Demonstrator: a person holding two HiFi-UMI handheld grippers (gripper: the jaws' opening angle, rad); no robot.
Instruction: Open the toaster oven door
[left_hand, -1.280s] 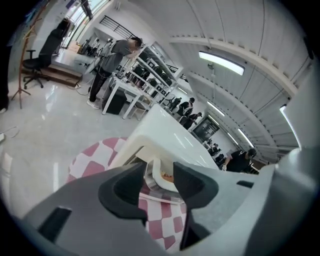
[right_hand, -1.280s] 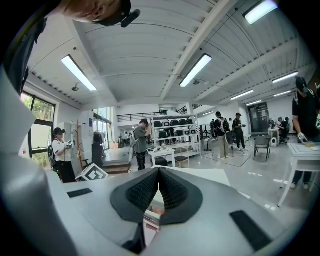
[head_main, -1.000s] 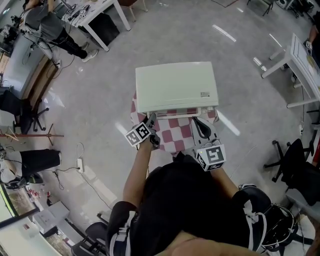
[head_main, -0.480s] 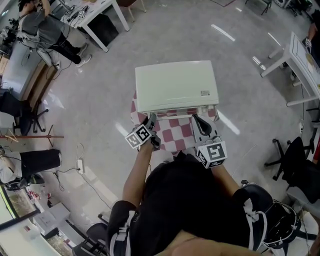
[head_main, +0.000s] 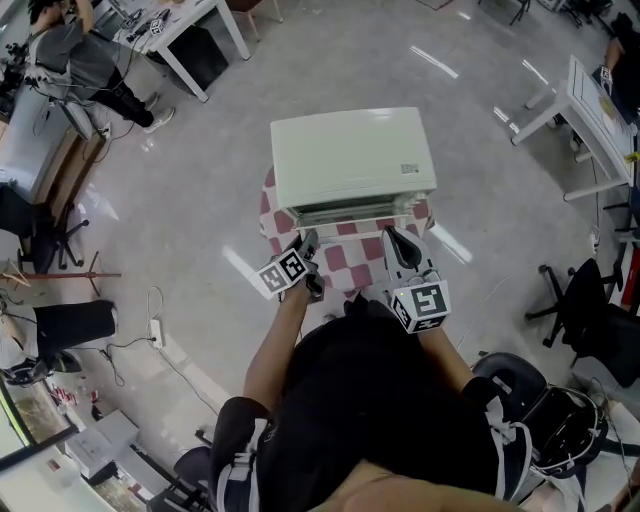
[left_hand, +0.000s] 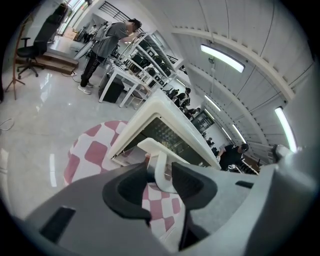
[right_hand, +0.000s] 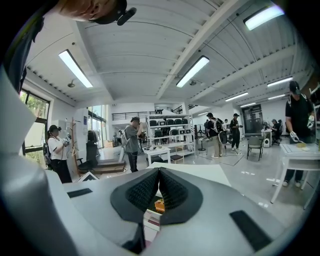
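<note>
Now my left tongs (left_hand: 159, 176) are closing on the door handle (left_hand: 161, 159) of the toaster oven (head_main: 350, 160), upper middle in the head view, its door (left_hand: 167, 136) ajar. My right tongs (right_hand: 159, 187) are pressed together, empty. Next, I judge, a steady pull down and toward me.

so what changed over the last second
The left gripper, jaws closing on the white bar handle of the cream toaster oven, has tipped its door slightly open. The right gripper stays shut and empty; the oven stays on the red-and-white checked cloth.
</note>
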